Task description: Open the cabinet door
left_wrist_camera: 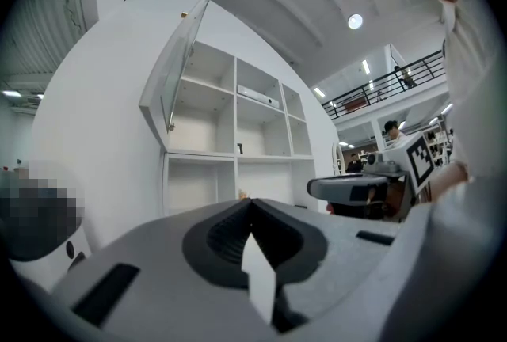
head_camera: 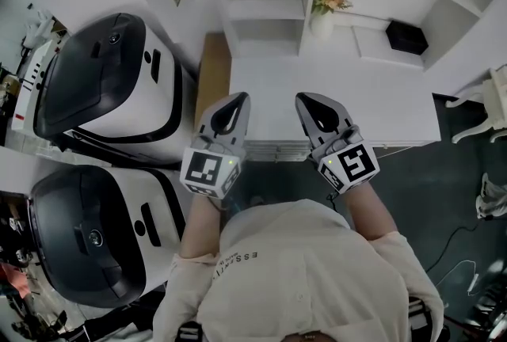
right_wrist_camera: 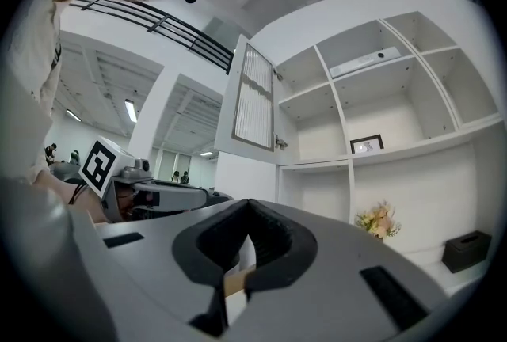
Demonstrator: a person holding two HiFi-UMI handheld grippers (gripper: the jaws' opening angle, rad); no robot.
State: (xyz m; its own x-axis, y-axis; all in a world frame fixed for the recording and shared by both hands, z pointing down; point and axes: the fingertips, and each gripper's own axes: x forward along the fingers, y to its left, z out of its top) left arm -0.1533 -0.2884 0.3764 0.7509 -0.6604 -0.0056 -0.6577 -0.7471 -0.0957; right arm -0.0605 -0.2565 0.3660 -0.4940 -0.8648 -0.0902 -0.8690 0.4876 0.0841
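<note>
- The left gripper (head_camera: 240,98) is clenched. Its jaws meet tip to tip with nothing between them, and it points level toward the white cabinet (head_camera: 265,4).
- The right gripper (head_camera: 306,98) is just beside it on the right, with its jaws likewise pressed together and empty.
- The cabinet door (left_wrist_camera: 179,55) stands swung open, high above and to the left of the left gripper's tips. It is at the cabinet's upper left compartment, well apart from both grippers.
- From the right gripper, the door is up and slightly left of the jaws, showing a ribbed panel.
- Ahead and to the right of the right gripper, flowers (right_wrist_camera: 379,220) stand on a low shelf. A black box (right_wrist_camera: 467,250) lies farther right, and a framed picture (right_wrist_camera: 366,145) sits on the shelf above.
- In the head view, both grippers' tips lie over the white counter (head_camera: 380,115).
- Two white-and-black machines (head_camera: 103,79) stand to the left of the left gripper.
</note>
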